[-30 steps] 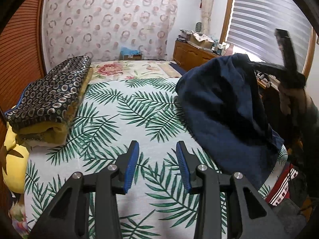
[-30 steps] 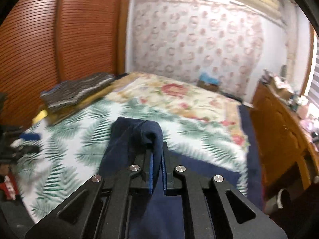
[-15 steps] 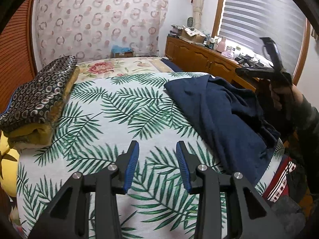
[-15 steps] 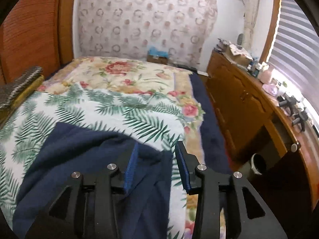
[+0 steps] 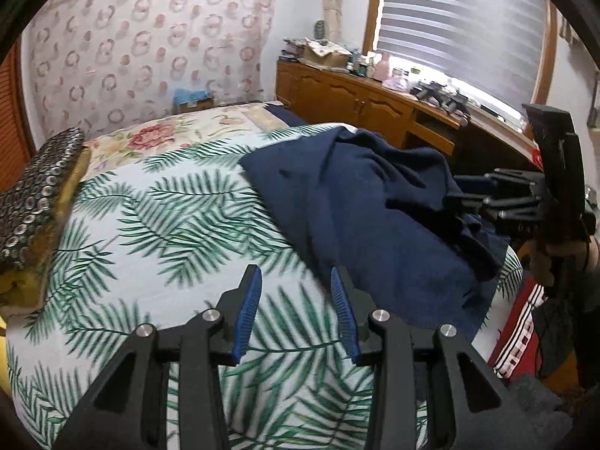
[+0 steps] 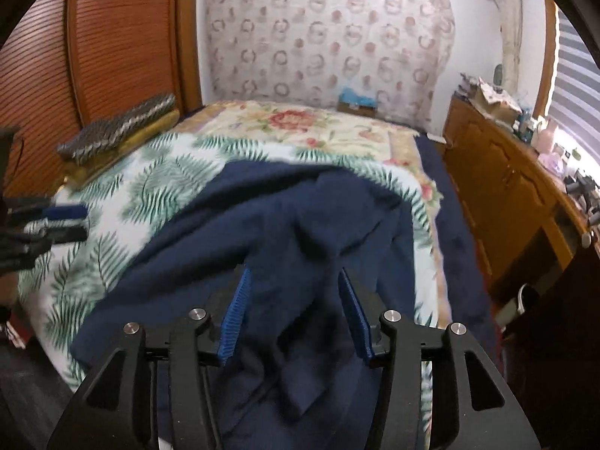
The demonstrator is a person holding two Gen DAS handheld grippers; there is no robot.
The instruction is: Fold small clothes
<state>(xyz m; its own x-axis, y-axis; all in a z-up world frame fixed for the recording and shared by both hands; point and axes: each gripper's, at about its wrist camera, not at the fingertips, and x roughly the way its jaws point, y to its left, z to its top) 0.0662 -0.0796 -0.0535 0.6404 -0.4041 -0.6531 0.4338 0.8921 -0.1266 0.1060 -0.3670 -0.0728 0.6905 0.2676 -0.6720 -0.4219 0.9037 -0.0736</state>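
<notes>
1. A dark blue garment (image 6: pixel 285 225) lies in a soft, crumpled heap on the bed (image 5: pixel 180 225). It sits on the side of the bed nearest the wooden cabinet (image 5: pixel 356 101).
2. The bed cover is white with green palm leaves. Past the garment, toward the curtain, the cover changes to a flower print.
3. The right gripper (image 6: pixel 296 311) hangs just over the garment's near end. Its jaws have just been opening. Folds of blue cloth show in the gap, but the blue ribbed fingers (image 6: pixel 236 311) stand clear of them and pinch nothing.
4. The left gripper (image 5: pixel 296 315) hovers over bare leafy cover, just beside the garment's edge. Its fingers (image 5: pixel 247 311) stand partly apart with nothing between them.
5. In the left view, the right gripper (image 5: pixel 461 197) reaches in from the side at the garment's far edge, and a hand (image 5: pixel 558 258) holds its handle.
6. A folded pile (image 5: pixel 37 202) rests on the bed, well apart from the garment on the far side from the cabinet. The top piece is dark with small shiny rings, and a yellow one lies under it.
7. Behind the bed hangs a pale curtain (image 6: pixel 326 37) with ring shapes.
8. A small blue thing on a box (image 6: pixel 356 101) sits at the foot of the curtain.
9. The cabinet top is crowded with boxes and bottles, under a window blind (image 5: pixel 461 18) with flat slats.
10. A ribbed brown wooden door (image 6: pixel 75 56) stands behind the folded pile.
</notes>
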